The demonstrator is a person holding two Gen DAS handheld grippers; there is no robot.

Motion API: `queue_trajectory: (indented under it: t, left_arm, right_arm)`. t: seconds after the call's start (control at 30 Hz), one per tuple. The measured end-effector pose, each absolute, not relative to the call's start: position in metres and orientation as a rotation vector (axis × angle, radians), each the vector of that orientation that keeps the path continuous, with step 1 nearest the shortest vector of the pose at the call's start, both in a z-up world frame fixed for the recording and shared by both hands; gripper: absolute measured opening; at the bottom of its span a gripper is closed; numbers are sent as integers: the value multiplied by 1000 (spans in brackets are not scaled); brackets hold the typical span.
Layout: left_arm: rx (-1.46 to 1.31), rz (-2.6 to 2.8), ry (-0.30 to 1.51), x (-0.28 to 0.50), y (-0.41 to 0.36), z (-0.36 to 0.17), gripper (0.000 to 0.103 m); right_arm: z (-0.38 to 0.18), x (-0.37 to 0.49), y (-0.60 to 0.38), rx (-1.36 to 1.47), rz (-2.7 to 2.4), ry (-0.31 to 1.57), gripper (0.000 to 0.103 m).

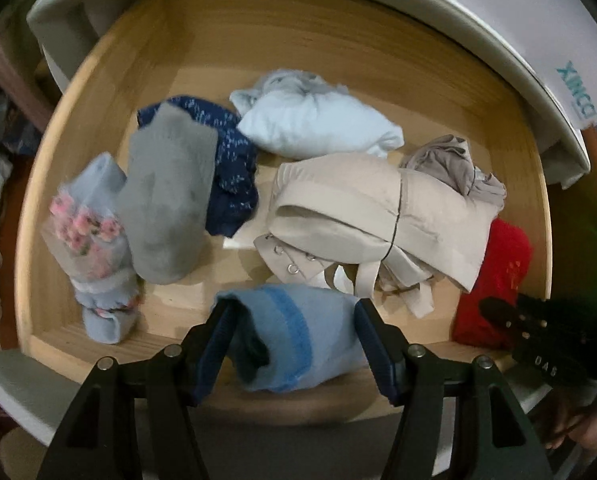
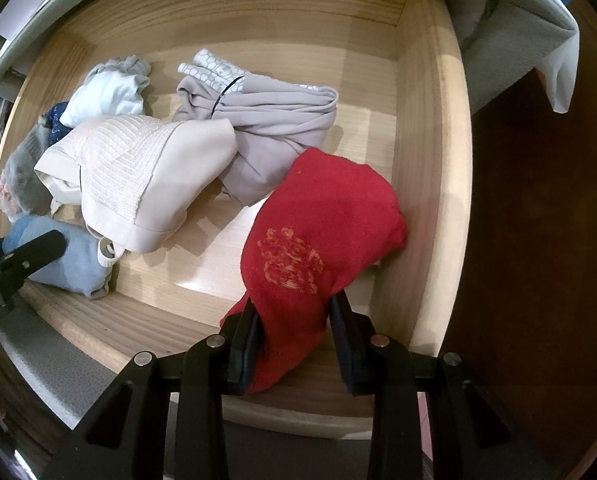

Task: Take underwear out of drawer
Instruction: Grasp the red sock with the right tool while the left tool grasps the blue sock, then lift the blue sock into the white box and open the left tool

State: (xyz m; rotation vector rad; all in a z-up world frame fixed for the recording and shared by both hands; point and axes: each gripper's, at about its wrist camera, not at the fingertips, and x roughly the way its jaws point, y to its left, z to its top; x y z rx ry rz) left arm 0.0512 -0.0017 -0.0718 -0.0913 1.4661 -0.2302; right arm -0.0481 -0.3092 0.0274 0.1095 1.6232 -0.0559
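open wooden drawer point(image 2: 430, 160), soft light bundles loose on floor. red bundle point(image 2: 314, 240) near right corner: limp, compressible, take bunched near end. right hand-held gripper point(image 2: 294, 344) clamped on it. left hand-held gripper point(image 1: 294, 344) jaws apart, straddling blue bundle point(image 1: 286, 332) at near wall; pad contact unclear.

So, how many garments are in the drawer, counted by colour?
Blue or pale blue: 4
Grey: 2
Beige: 1
Red: 1
Total: 8
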Motion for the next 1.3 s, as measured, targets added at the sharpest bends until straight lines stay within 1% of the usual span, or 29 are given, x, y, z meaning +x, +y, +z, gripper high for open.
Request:
queue_trajectory:
  t: [0.13,0.17,0.2,0.23,0.27,0.47,0.67,1.3]
  left_arm:
    - [-131,-234,1468,53,-1,-76,63]
    - [-131,-237,1469,53,0,-77,55]
    - [-145,-248,1470,53,1,-78,51]
    - [-150,-249,1473,54,1,-80,49]
    - [-148,-249,1471,54,1,-80,44]
    - [-141,-274,1468,59,7,-79,35]
    - [-110,-284,1430,52,10,-63,33]
    - [-81,-323,1279,42,31,27,33]
  right_arm:
    - [30,-49,-309,110,-57,1624,30]
    - [30,-49,-309,110,-56,1625,30]
    - [29,-49,-308,111,-56,1625,30]
    - [30,-49,-309,112,-56,1625,30]
    - [29,-49,-309,112,-56,1625,30]
    - [26,-48,-306,100,-59,1628,30]
    - [25,-47,-306,104,-59,1627,30]
    - [24,-46,-298,64,-74,1610,29]
